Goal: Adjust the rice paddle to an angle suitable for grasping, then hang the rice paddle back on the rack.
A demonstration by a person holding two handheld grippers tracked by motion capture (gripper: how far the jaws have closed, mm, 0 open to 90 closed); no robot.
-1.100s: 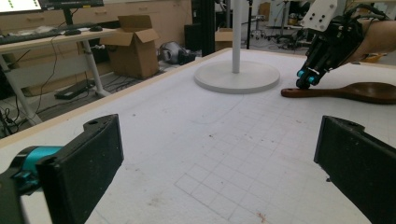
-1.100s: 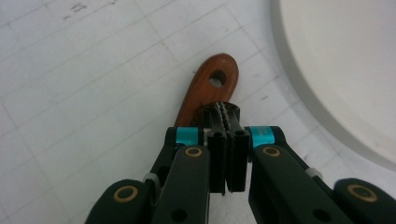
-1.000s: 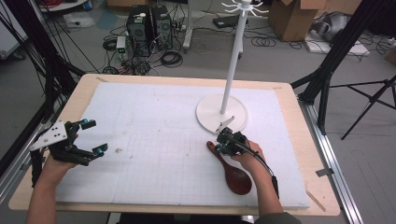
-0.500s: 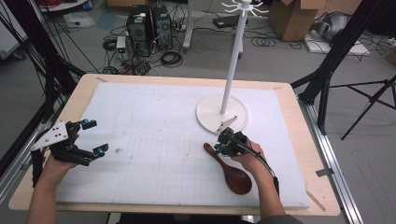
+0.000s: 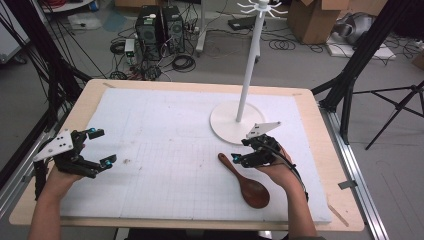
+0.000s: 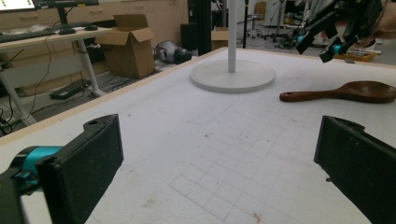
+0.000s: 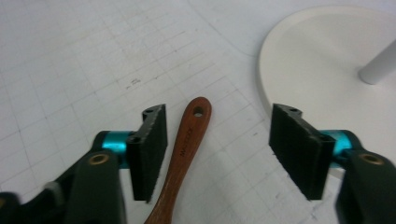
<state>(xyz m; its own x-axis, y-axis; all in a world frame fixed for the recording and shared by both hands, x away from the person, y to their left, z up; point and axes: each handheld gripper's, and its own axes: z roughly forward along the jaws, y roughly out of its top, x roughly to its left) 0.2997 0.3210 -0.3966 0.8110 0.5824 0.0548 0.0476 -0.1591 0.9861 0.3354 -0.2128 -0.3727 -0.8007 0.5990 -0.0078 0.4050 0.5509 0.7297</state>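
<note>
Dark brown wood identifies the work piece: a wooden spoon (image 5: 244,181) lying flat on the white gridded mat (image 5: 165,145), toward the near right corner of the table, with its bowl pointing at the near edge and its handle end, pierced by a hanging hole, pointing toward the round base of the white hook stand (image 5: 240,120).

Your right gripper (image 5: 248,151) hovers over the handle end with its jaws spread wide and holding nothing. In the right gripper view, the handle (image 7: 180,154) sits close against the left pad (image 7: 150,149), well apart from the other pad. Before closing, shift the gripper so that the handle lies midway between the pads. Lower until the pads straddle the handle just behind the hole, then close squarely across its width. A grip that far out on the handle will probably let the heavy bowl droop, so lift slowly and keep the spoon level.

Your left gripper (image 5: 100,147) rests near the left edge of the table, jaws spread and empty. Keep it there, clear of the work.

The mat carries faint stains and covers most of a pale wooden tabletop. Beyond the far edge, the floor holds computer towers, coiled cables, cardboard boxes and black tripod legs.
</note>
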